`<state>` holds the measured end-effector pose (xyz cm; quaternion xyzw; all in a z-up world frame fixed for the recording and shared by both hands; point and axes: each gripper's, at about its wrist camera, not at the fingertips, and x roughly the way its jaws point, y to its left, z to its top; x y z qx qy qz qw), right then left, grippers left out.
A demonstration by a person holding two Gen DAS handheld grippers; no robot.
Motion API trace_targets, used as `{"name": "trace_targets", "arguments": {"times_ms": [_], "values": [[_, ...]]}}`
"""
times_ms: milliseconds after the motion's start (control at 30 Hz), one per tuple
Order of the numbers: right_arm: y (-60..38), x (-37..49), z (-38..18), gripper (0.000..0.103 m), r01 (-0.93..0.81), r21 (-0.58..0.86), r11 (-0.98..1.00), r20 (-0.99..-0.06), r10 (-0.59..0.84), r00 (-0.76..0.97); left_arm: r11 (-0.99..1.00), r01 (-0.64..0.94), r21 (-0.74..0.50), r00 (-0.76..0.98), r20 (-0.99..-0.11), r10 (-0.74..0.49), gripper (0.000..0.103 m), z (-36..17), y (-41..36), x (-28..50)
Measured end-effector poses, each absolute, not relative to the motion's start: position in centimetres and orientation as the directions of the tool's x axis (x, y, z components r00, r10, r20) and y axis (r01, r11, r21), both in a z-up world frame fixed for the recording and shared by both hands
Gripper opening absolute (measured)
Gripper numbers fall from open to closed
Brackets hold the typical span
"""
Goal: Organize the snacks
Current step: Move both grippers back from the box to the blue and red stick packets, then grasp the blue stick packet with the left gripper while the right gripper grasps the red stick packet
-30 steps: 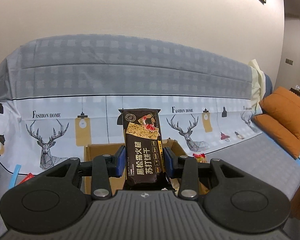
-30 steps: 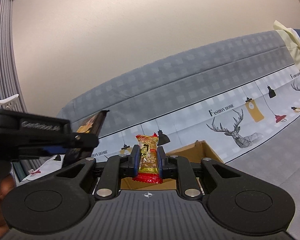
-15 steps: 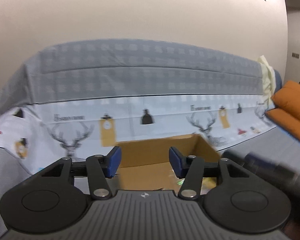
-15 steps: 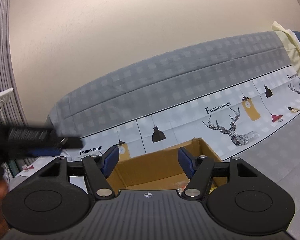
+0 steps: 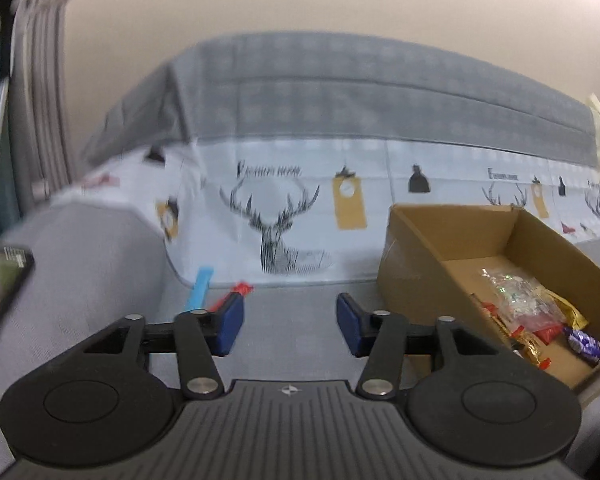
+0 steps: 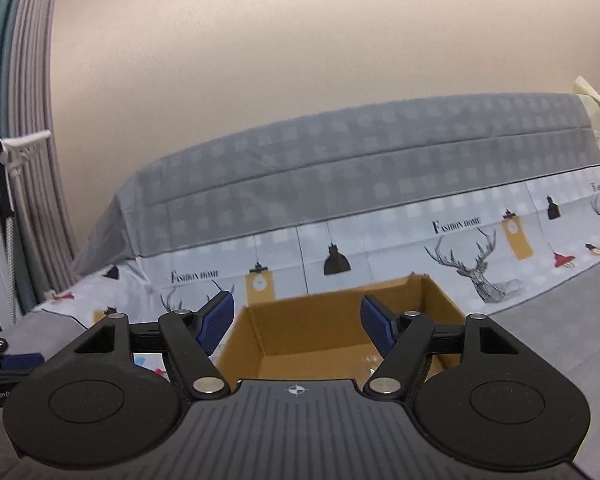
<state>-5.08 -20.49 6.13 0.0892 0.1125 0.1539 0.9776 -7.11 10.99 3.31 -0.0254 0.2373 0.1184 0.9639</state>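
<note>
Snacks [image 5: 532, 312] in box [image 5: 420, 264], right of parted left-gripper fingers [image 5: 230, 322].

cardboard box [image 5: 428, 248] | open, on sofa | wrapped snacks [image 5: 528, 312] inside

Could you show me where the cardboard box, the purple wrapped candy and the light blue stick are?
cardboard box [image 5: 416, 272], left wrist view, on its outer left wall.
purple wrapped candy [image 5: 585, 345], left wrist view, on the wrapper's middle, inside the box.
light blue stick [image 5: 199, 288], left wrist view, on its middle, lying on the sofa seat.
</note>
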Motion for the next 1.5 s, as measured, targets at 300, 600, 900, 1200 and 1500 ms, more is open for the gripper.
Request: {"name": "trace_targets", "arguments": {"times_ms": [300,600,900,1200,1500], "values": [[-18.0,-4.5,5.9,0.023,-0.396,0.268,0.878,-0.285,0.465,0.838,0.886,-0.454,-0.096,0.763,-0.555,0.331,0.001,1.4,15.6,-2.1],[-7.9,4.4,7.4,0.018,-0.497,0.483,0.721,-0.456,0.692,0.56,0.739,-0.642,-0.205,0.656,-0.647,0.39,0.002,0.4,19.4,-1.7],[10.7,17.3,2.0,0.018,-0.4,0.466,0.789,-0.733,0.598,0.324,0.692,-0.676,-0.253,0.654,-0.639,0.405,0.001,0.8,21.6,-2.7],[18.2,21.8,-4.3,0.051,-0.34,0.311,0.887,-0.861,0.415,0.294,0.669,-0.695,-0.265,0.638,-0.658,0.401,0.002,0.7,22.8,-3.1],[18.5,20.8,-3.4,0.0,-0.449,0.139,0.882,-0.863,0.33,0.382,0.68,-0.684,-0.266,0.646,-0.655,0.393,0.002,0.6,22.9,-2.1]]}}
